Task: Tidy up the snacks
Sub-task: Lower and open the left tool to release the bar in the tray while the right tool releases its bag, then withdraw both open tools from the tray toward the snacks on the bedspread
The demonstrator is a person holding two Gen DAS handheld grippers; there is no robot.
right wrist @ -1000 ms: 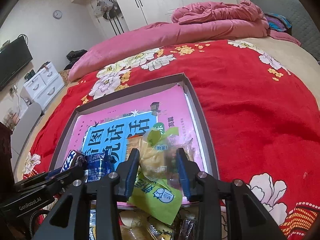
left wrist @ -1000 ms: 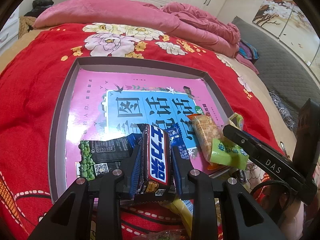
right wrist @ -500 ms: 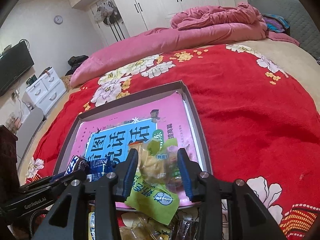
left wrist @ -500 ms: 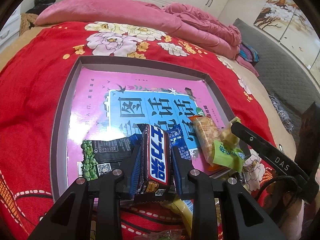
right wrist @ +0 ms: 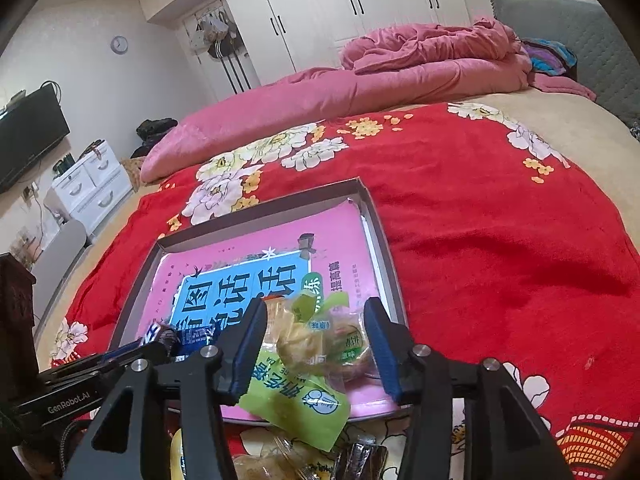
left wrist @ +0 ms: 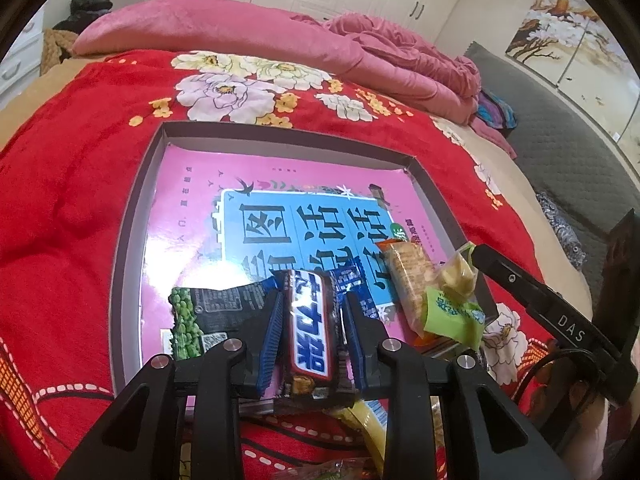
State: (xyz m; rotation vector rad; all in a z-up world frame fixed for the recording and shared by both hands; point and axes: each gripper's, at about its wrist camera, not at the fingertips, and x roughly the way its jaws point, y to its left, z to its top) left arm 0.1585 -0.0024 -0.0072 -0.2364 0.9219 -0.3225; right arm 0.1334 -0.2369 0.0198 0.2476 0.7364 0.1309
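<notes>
A shallow grey tray [left wrist: 280, 136] [right wrist: 260, 216] lined with a pink printed sheet lies on the red bedspread. My left gripper [left wrist: 312, 300] is shut on a brown chocolate bar [left wrist: 308, 328] [right wrist: 158, 334] over the tray's near edge. Beside it lie a black-and-green pea packet [left wrist: 208, 312], a blue wrapper [left wrist: 352, 280] and an orange cracker packet [left wrist: 404, 268]. My right gripper [right wrist: 316, 312] has its jaws opening around a green-and-yellow pastry packet [right wrist: 320, 356] [left wrist: 452, 304]. The packet rests on the tray's near right corner, and the pads stand off it.
Several loose snacks [right wrist: 272, 460] lie on the red flowered bedspread [right wrist: 500, 240] just in front of the tray. A rolled pink quilt [left wrist: 280, 40] runs along the far side of the bed. White drawers [right wrist: 92, 184] and a dark wooden piece [right wrist: 16, 320] stand at the left.
The right gripper's jaws have spread apart and no longer pinch the green-and-yellow packet, which has settled on the tray's corner. The left gripper and its bar have not moved.
</notes>
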